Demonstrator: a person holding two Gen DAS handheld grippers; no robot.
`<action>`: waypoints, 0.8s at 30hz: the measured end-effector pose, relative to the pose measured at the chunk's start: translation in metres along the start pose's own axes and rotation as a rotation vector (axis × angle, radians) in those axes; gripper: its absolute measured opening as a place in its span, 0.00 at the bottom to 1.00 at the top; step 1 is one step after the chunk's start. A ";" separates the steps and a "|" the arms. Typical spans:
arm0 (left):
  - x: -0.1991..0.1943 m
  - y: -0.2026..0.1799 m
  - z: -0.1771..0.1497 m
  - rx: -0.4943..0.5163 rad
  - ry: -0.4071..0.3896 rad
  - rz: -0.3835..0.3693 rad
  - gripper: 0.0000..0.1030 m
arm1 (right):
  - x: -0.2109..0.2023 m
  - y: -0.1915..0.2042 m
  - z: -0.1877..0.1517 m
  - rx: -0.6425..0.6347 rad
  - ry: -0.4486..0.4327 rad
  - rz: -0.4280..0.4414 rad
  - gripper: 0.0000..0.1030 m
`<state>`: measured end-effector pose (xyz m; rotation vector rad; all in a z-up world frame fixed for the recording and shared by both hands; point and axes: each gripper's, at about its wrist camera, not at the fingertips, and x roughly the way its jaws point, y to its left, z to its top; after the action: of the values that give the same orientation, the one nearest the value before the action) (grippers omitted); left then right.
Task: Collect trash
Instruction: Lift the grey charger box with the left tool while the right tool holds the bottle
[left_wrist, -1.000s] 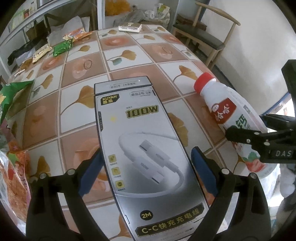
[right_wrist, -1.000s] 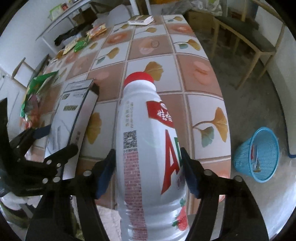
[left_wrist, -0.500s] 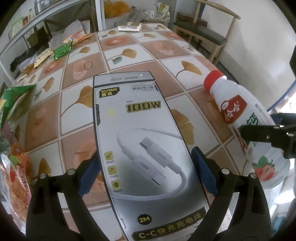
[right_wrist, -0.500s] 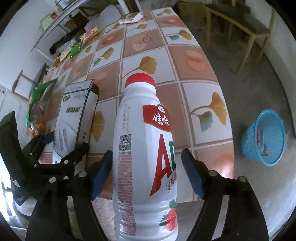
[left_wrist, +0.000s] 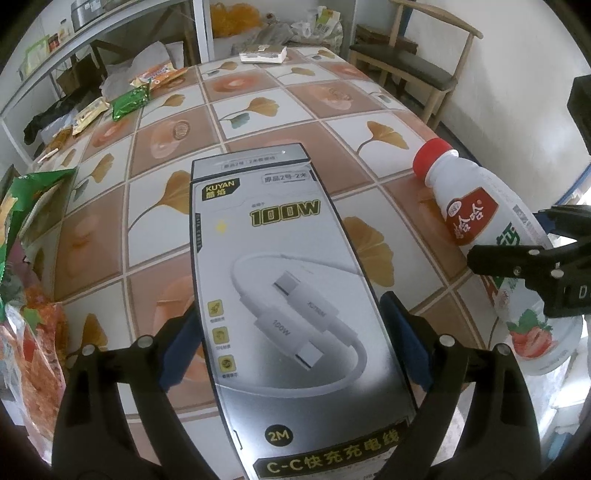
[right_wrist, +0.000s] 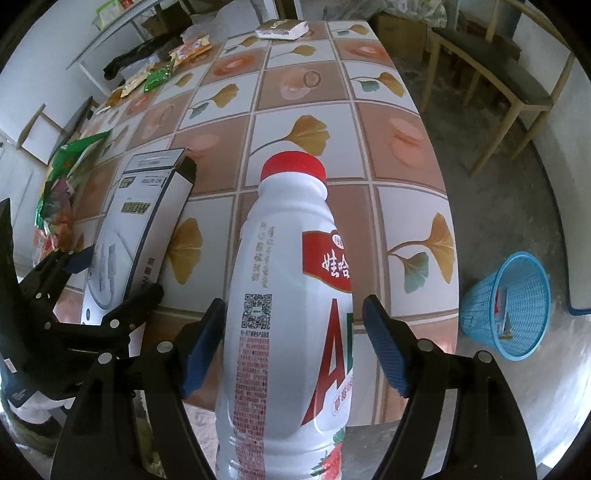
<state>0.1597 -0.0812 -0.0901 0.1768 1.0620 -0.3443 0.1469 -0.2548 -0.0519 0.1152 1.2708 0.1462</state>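
My left gripper (left_wrist: 291, 343) is shut on a grey cable box (left_wrist: 280, 280) marked 100W and holds it above the near edge of the tiled table (left_wrist: 258, 103). My right gripper (right_wrist: 293, 343) is shut on a white drink bottle (right_wrist: 288, 302) with a red cap, held above the table's near right side. The bottle also shows at the right of the left wrist view (left_wrist: 484, 236), and the box at the left of the right wrist view (right_wrist: 125, 236). A blue mesh bin (right_wrist: 513, 306) stands on the floor to the right of the table.
Snack wrappers (left_wrist: 136, 96) lie at the table's far left and green and orange bags (left_wrist: 26, 258) at its near left. A flat packet (left_wrist: 262, 54) lies at the far edge. A wooden chair (right_wrist: 491, 70) stands to the right, behind the bin.
Both grippers have drawn back and up a little with their loads. The bottle has shifted right in the left wrist view.
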 end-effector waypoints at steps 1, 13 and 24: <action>0.001 0.000 0.000 0.003 0.001 0.011 0.85 | 0.000 0.001 0.000 -0.003 0.001 -0.004 0.71; -0.004 0.005 -0.001 -0.026 -0.038 0.005 0.81 | 0.000 0.005 -0.003 -0.013 -0.022 -0.013 0.62; -0.017 0.004 0.000 -0.030 -0.090 0.015 0.80 | -0.005 -0.010 -0.009 0.071 -0.054 0.031 0.61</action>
<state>0.1534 -0.0740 -0.0754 0.1412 0.9757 -0.3201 0.1370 -0.2655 -0.0512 0.1989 1.2206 0.1238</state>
